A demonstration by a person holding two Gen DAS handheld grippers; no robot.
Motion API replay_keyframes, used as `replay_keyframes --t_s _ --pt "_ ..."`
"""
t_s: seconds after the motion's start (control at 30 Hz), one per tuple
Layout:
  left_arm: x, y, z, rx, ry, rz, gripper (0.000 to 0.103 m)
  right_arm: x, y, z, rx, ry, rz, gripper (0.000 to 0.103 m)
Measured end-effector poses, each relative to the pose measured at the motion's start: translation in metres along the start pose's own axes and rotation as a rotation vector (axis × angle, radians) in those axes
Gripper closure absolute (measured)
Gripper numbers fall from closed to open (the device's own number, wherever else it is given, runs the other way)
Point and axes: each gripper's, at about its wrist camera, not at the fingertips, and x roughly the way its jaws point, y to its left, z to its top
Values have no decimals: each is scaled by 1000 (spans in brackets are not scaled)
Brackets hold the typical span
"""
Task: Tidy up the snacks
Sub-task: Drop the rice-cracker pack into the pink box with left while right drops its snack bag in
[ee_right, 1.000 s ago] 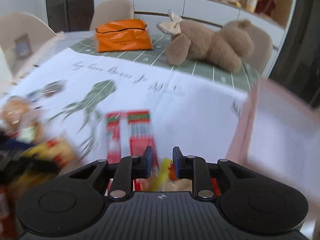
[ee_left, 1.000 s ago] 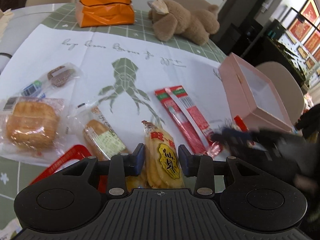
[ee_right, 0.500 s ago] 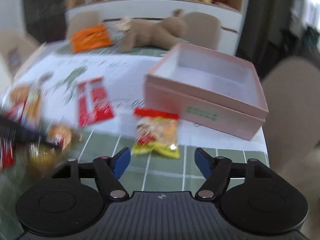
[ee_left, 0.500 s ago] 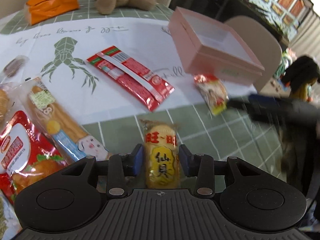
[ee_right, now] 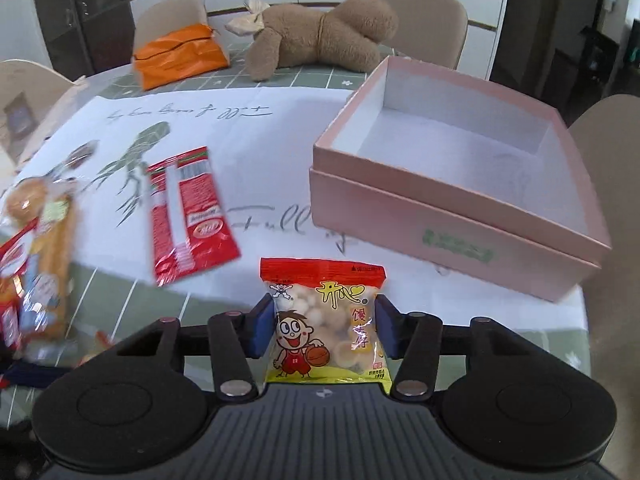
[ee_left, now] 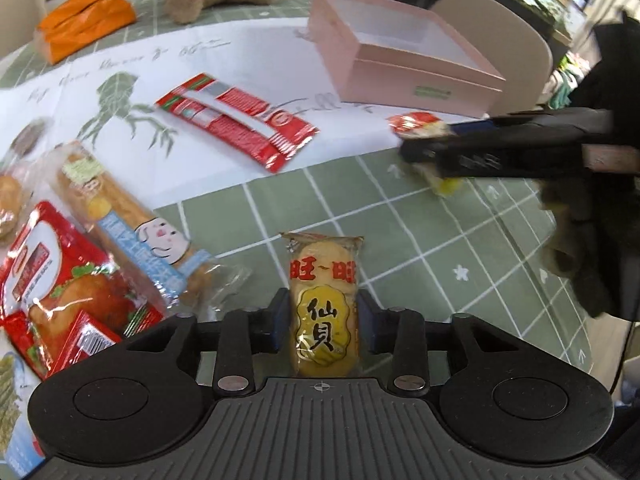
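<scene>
My left gripper is shut on a yellow rice cracker packet and holds it above the green checked cloth. My right gripper is shut on a small red and yellow cartoon snack bag, in front of the open, empty pink box. In the left wrist view the right gripper reaches in from the right with that bag, near the pink box.
A long red packet lies on the white paper. A bread stick packet and a red sandwich packet lie at left. An orange bag and a plush bear sit at the back. Chairs stand around.
My right gripper, open half a second ago, has closed around the cartoon snack bag. My left gripper has carried the rice cracker packet rightward off the paper, toward the box side.
</scene>
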Motion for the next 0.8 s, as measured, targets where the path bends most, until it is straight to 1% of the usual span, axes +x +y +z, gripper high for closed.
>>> replay_keyframes --t_s 0.1,0.2,0.27,0.33,0.37,0.4,0.47,0.5,0.57,0.63,0.67,0.73,0.77,0.8 --pt "-8 -5 9 -7 -61 -62 64 -32 -9 -18 -26 -36 -16 52" --pt "-19 -8 40 -17 -147 -129 64 -59 -23 -25 -17 -70 -45 52" --pt "-26 -12 78 -4 -201 -176 64 -72 -33 -20 5 -108 -65 52" --pt "-29 -18 122 12 -271 -211 64 -79 -42 -6 6 -166 -83 52" --pt "-27 -20 144 17 -302 -227 63 -80 -46 6 0 -196 -104 52" --pt "-22 -21 169 22 -322 -251 62 -79 -49 18 -3 -220 -125 52" --pt "-3 -20 209 7 -317 -285 59 -71 -58 45 2 -274 -154 51" --pt "8 -19 222 2 -326 -260 60 -65 -64 55 8 -278 -153 44" --pt "30 -20 232 31 -337 -140 62 -47 -77 73 15 -237 -165 32" --pt "52 -19 230 58 -314 -77 62 -35 -91 79 23 -243 -218 32" --pt "60 -18 227 59 -302 -58 62 -30 -97 78 23 -245 -247 32" --pt "77 -15 220 56 -264 -44 62 -14 -110 76 38 -237 -343 32" --pt "85 -16 218 55 -241 -45 62 -4 -116 75 54 -212 -387 32" --pt "91 -15 216 58 -219 -43 62 4 -122 73 73 -179 -405 34"
